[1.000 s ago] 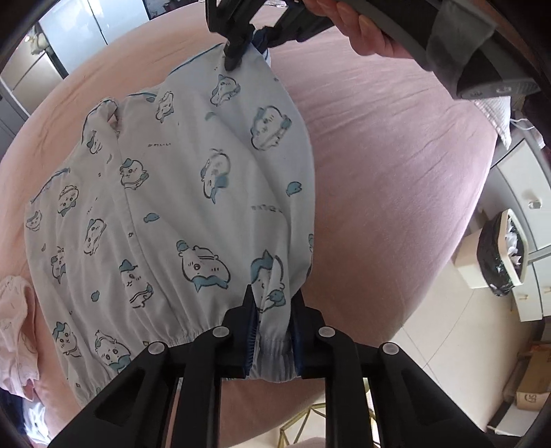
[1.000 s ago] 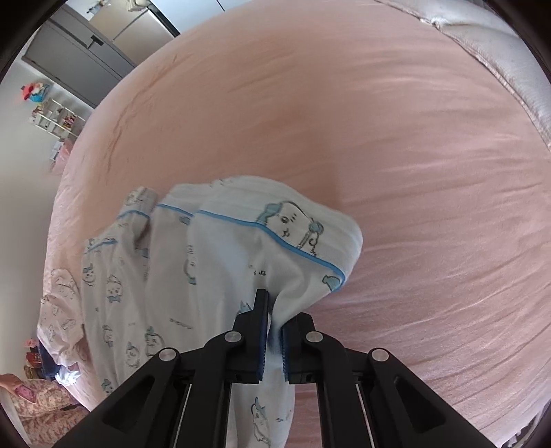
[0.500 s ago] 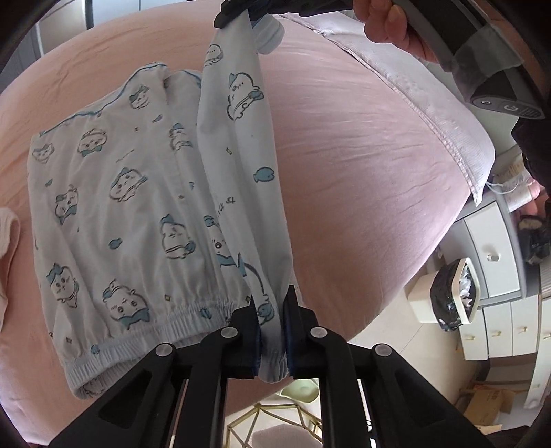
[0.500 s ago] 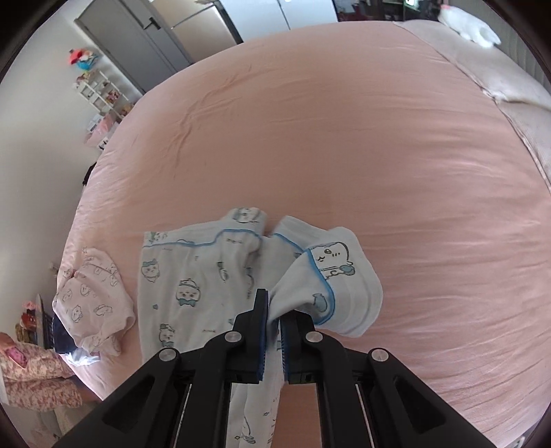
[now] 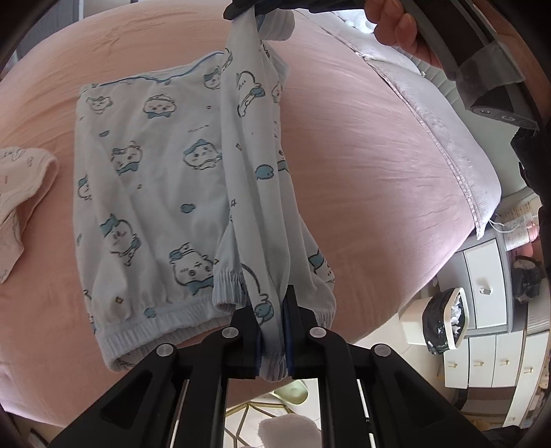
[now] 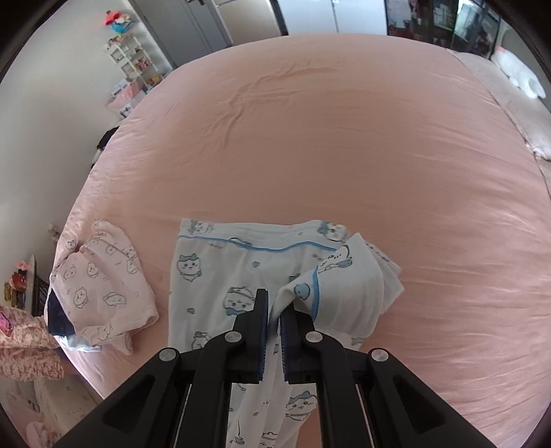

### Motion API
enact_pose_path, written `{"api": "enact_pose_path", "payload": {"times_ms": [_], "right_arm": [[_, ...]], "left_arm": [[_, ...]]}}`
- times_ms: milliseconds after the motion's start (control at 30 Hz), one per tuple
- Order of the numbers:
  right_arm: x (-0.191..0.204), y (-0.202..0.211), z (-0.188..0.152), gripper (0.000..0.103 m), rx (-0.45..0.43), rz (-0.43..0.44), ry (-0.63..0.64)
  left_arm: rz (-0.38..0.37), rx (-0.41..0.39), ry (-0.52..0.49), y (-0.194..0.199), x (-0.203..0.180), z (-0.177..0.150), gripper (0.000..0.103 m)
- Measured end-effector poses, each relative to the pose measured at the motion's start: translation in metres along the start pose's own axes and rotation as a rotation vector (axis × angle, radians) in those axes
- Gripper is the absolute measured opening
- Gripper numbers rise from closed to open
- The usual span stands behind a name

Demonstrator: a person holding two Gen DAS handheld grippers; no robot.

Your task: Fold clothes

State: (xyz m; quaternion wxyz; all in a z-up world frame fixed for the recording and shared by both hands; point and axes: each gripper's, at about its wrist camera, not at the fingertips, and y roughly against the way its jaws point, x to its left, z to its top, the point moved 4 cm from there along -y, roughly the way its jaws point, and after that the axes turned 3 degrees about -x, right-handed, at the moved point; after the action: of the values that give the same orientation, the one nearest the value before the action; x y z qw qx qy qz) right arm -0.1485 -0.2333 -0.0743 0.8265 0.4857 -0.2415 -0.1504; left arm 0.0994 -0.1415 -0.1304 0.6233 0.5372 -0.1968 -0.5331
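Since a second ago we have lifted the near edge of the pyjama trousers [image 5: 144, 179] higher and drawn it taut, so that a raised strip of cloth now hangs in the air between our two claws while the rest has spread flatter on the bed [image 6: 344, 138]. Our left claw [image 5: 270, 320] is pinched narrow on the elastic cuff end of the raised strip, cloth bunched between its blue pads. Our right claw [image 6: 273, 313] is likewise clamped tight on the blue-piped waistband end, a fold of fabric spilling out to the right of it. From the left wrist view the right claw [image 5: 241, 10] shows at the top edge, with the hand [image 5: 403, 31] gripping its handle just beside. The pale blue trousers carry a cartoon print and lie toward the near edge of the pink bed, one leg flat on the sheet. To the left of them, apart, sits a cream printed garment [image 6: 100, 286], crumpled. Beyond the bed's edge in the left wrist view stand white drawers [image 5: 489, 286] and a small bin [image 5: 444, 324] with a dark liner
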Motion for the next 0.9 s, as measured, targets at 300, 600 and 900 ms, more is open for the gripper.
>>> {"api": "enact_pose_path", "payload": {"times_ms": [300, 600, 900], "right_arm": [[0.039, -0.007, 0.008, 0.004, -0.006, 0.005, 0.083], [0.091, -0.022, 0.017, 0.004, 0.004, -0.002, 0.176], [0.085, -0.061, 0.009, 0.005, 0.174, -0.109, 0.14]], "left_arm": [[-0.014, -0.025, 0.092, 0.007, 0.019, -0.001, 0.008], [0.017, -0.031, 0.157, 0.009, 0.042, -0.01, 0.008], [0.001, -0.015, 0.211, -0.005, 0.048, -0.013, 0.008]]}}
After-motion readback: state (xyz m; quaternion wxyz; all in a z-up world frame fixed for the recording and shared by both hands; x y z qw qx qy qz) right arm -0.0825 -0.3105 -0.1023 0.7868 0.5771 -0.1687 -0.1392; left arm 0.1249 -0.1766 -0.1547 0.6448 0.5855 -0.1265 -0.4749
